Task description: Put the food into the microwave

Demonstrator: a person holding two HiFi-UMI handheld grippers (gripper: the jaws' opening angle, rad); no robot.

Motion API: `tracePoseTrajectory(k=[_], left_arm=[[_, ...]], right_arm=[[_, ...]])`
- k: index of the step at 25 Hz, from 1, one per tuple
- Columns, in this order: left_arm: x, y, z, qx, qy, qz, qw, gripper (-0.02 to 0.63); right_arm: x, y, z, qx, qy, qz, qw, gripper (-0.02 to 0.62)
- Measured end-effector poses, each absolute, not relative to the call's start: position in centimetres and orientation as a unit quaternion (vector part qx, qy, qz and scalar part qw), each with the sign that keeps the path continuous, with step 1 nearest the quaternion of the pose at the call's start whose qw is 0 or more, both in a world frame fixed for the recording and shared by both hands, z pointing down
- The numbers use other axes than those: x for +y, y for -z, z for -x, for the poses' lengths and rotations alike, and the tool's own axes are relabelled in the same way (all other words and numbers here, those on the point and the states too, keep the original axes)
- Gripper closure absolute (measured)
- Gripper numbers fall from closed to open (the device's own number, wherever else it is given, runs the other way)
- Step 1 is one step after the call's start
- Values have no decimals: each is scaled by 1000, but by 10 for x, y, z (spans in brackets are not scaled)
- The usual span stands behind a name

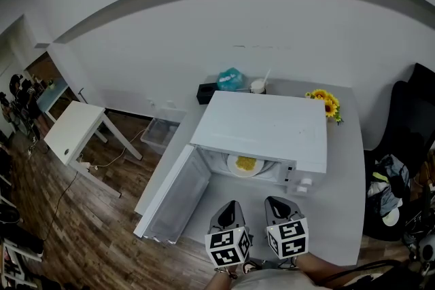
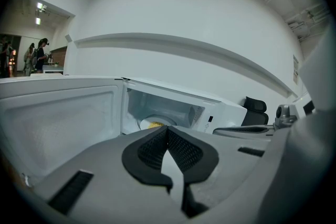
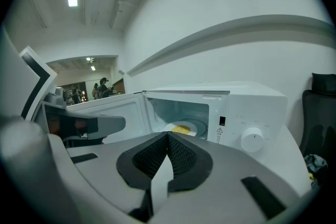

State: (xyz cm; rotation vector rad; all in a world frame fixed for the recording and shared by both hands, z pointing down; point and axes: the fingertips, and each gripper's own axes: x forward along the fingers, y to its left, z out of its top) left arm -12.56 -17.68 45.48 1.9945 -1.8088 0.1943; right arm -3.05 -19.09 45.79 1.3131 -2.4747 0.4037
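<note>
A white microwave (image 1: 262, 125) stands on the grey table with its door (image 1: 178, 193) swung open to the left. Inside sits a white plate of yellow food (image 1: 245, 164), also seen in the left gripper view as the food (image 2: 153, 124) and in the right gripper view as the plate of food (image 3: 181, 129). My left gripper (image 1: 230, 212) and right gripper (image 1: 277, 206) hover side by side in front of the opening, short of it. Both are shut, tips touching, with nothing between them: left gripper (image 2: 167, 130), right gripper (image 3: 168, 137).
Behind the microwave are a black box (image 1: 206, 92), a teal bag (image 1: 231, 79), a white cup (image 1: 257, 85) and sunflowers (image 1: 327, 104). A black chair (image 1: 406, 125) stands at the right, a small white table (image 1: 73, 130) at the left on the wood floor. People stand far left (image 1: 19, 88).
</note>
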Motion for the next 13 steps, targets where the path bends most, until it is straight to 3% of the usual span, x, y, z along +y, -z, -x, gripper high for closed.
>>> tracePoseTrajectory(k=[13], left_arm=[[-171,-457,122,-652,-74,-722,221,603]], right_arm=[[-182,-462,26,-858,-146,-466,161,581]])
